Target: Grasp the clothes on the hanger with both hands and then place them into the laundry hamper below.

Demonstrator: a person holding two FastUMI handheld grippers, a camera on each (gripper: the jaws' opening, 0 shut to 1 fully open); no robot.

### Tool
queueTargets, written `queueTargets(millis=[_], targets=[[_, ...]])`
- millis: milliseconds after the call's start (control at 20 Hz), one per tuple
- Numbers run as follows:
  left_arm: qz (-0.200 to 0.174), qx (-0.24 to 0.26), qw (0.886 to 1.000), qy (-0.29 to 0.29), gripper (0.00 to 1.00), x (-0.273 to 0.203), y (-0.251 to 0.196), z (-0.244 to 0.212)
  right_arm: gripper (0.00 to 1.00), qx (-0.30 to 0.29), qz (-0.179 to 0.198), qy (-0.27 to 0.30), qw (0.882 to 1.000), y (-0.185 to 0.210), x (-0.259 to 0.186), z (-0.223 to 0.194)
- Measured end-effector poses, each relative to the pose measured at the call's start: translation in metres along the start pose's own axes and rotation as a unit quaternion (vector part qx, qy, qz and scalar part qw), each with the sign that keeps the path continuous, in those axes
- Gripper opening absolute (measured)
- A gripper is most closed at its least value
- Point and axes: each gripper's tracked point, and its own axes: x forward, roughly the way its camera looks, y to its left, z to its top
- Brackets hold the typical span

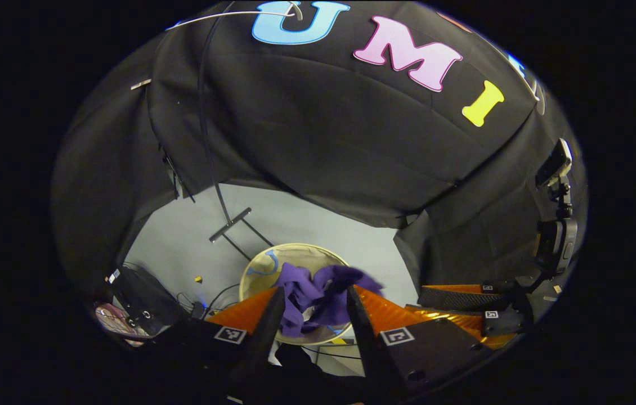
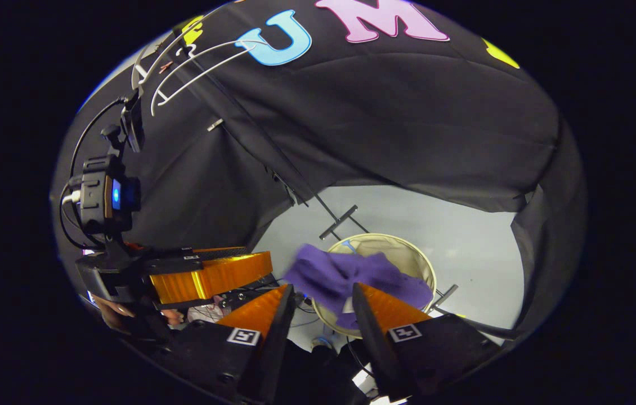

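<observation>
The purple clothes (image 1: 318,295) are lying bunched across the rim of the laundry hamper (image 1: 259,269), ahead of and below both of your tongs, partly inside the round opening and partly draped over its near edge. In the right gripper view the same garment (image 2: 352,275) is spreading over the hamper (image 2: 402,250) and spilling off the near-left part of the rim.

You are holding the left tongs (image 1: 313,315) released, fingers apart with nothing pressed between them; the cloth is sitting beyond the tips, not in their grip. The right tongs (image 2: 323,304) are likewise standing open and empty, and they are also showing off to the right of your left tongs (image 1: 464,306).

By my judgement you are at the closing step: the garment is off the white hanger (image 2: 194,62), which is hanging bare high above and to the left of the right tongs, and the drop is all but made. The next move is probably calling for a nudge or a re-grasp to tuck the overhanging folds fully inside.

The bundle is crumpled, so its heading is loose, but its long axis is running roughly across the gap between your fingers, side to side, not away from you.
</observation>
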Motion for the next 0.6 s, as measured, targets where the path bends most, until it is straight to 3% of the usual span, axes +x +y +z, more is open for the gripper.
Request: queueTargets(millis=[50, 100, 250, 600], targets=[[0.006, 0.004, 1.0, 0.003, 0.74, 0.004, 0.002, 0.0, 0.84, -0.008, -0.004, -0.002, 1.0, -0.001, -0.004, 0.0], [0.013, 0.007, 1.0, 0.004, 0.83, 0.003, 0.004, -0.001, 1.0, -0.014, -0.008, -0.003, 1.0, -0.004, -0.002, 0.002], [0.024, 0.01, 1.0, 0.003, 0.96, 0.0, 0.012, -0.008, 0.99, -0.028, -0.012, -0.004, 1.0, -0.007, -0.001, 0.0], [0.028, -0.002, 0.999, -0.024, 0.96, -0.013, 0.027, 0.001, 0.99, -0.017, -0.013, -0.016, 1.0, -0.006, -0.008, 0.005]])
